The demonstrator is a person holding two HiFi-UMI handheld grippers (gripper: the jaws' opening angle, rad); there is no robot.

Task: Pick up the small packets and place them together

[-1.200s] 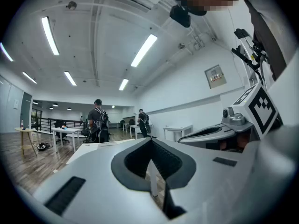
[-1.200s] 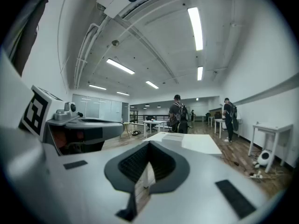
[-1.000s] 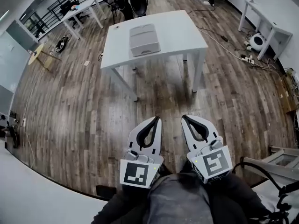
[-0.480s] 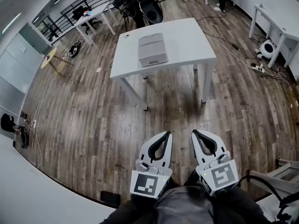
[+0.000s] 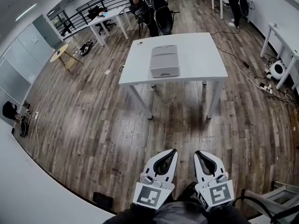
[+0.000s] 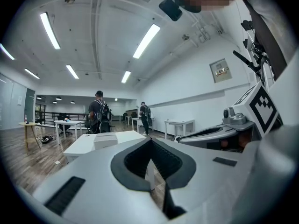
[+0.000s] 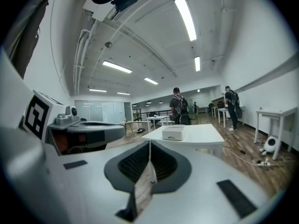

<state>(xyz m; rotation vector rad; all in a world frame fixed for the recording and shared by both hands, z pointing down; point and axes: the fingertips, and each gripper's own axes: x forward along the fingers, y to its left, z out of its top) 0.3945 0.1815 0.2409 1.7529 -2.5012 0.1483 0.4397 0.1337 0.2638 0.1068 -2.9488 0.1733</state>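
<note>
No small packets show in any view. A white table stands some way ahead on the wood floor, with a closed grey box on its middle. My left gripper and right gripper hang side by side at the bottom of the head view, close to my body and well short of the table. Both are shut, tips touching, with nothing between them. The left gripper view shows its shut jaws pointing towards the table and box. The right gripper faces the same table and box.
Two people with backpacks stand behind the table, beside other white desks. A small round wooden table is at the far left. Cables and a power strip lie on the floor at the right.
Both grippers have sunk lower in the head view and drawn closer to my body. The table and box have shifted down and right in the picture and look nearer.
</note>
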